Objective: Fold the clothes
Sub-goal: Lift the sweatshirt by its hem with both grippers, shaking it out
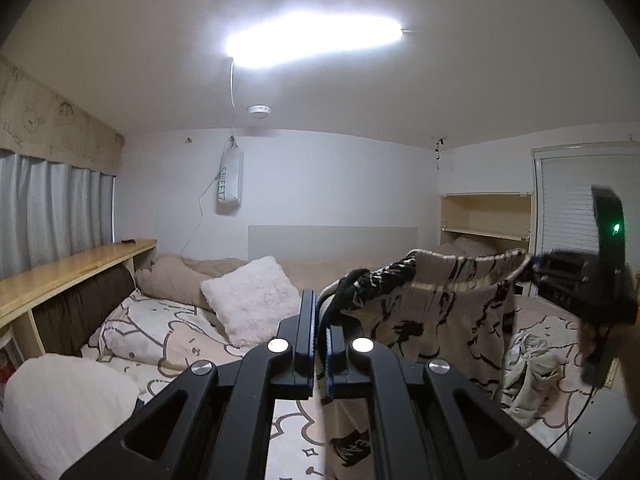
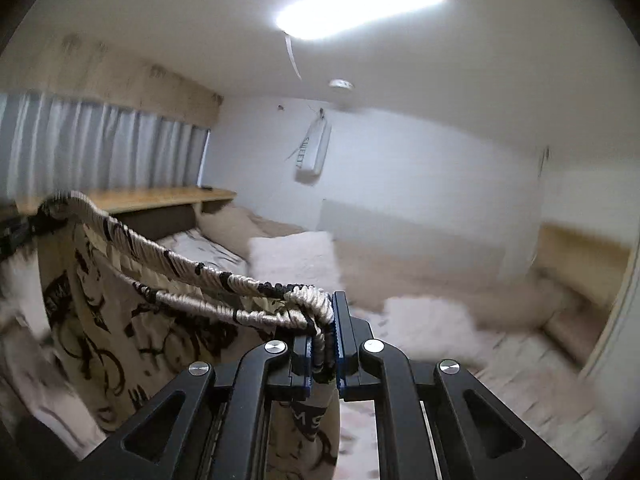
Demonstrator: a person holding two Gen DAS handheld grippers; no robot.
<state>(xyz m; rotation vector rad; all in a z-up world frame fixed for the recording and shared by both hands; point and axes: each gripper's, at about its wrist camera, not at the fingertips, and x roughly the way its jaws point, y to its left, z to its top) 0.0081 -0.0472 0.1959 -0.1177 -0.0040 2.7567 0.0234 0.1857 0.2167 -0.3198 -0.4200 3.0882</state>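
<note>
The patterned shorts (image 1: pixel 440 320) are held up above the bed (image 1: pixel 168 332), their waistband clamped at one end by the left gripper (image 1: pixel 322 332) and at the other by the right gripper (image 2: pixel 326 336).

Beige elastic-waist garment (image 1: pixel 444 316) with black graphic print; fluffy white square pillow (image 1: pixel 250 300); cream duvet (image 1: pixel 160 340) with tan cartoon outlines; pale grey curtains (image 1: pixel 48 204); black gripper jaws, blue pads.
</note>
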